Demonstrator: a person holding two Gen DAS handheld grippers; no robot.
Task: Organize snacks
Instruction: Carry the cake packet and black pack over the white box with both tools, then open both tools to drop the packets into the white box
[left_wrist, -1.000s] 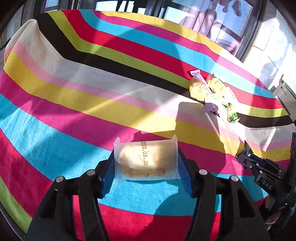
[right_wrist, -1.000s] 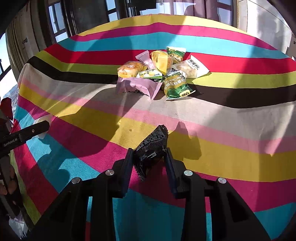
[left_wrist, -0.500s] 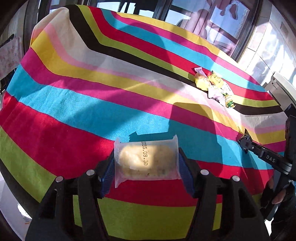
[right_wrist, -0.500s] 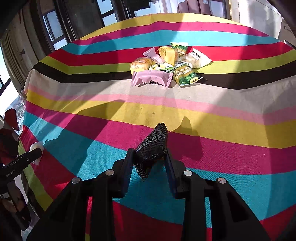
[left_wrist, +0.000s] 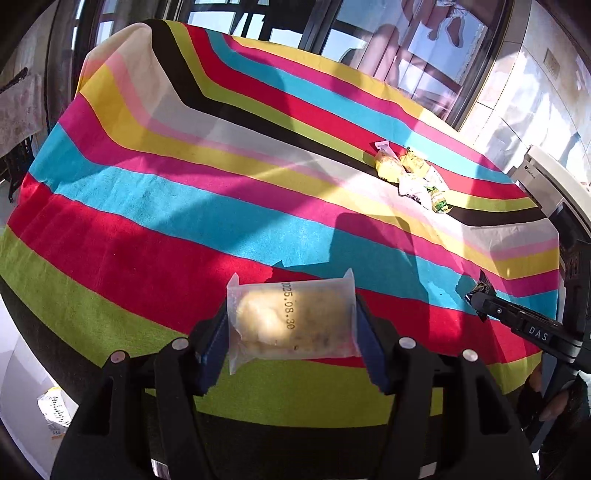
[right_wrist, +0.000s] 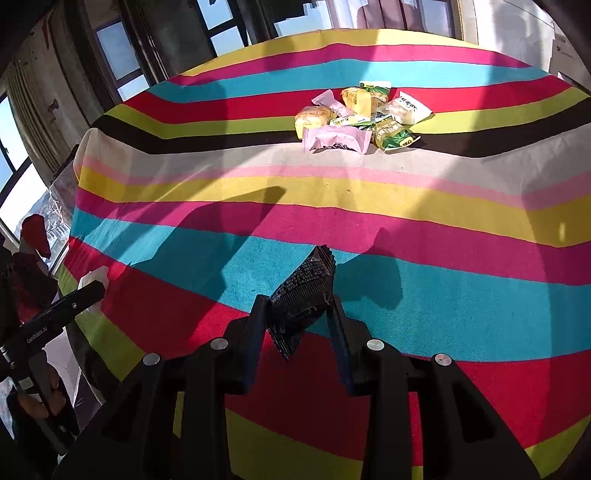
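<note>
My left gripper (left_wrist: 291, 325) is shut on a clear-wrapped yellow cake (left_wrist: 291, 319) stamped with a date, held above the near edge of the striped tablecloth (left_wrist: 184, 206). My right gripper (right_wrist: 297, 314) is shut on a black snack packet (right_wrist: 303, 291), held over the red and blue stripes. A pile of snacks (right_wrist: 360, 118) lies far across the table: pink, green, yellow and white packets. The same pile shows small at the right in the left wrist view (left_wrist: 412, 177). The right gripper also shows at the right edge of the left wrist view (left_wrist: 480, 295).
The table's near edge and the floor show below the left gripper, with a packet on the floor (left_wrist: 55, 410). Windows and a chair stand behind the table. The left gripper's arm (right_wrist: 55, 314) shows at the left of the right wrist view.
Both grippers have pulled back from the pile toward the near edge of the table, each still holding its snack. The pile now looks smaller and farther.
</note>
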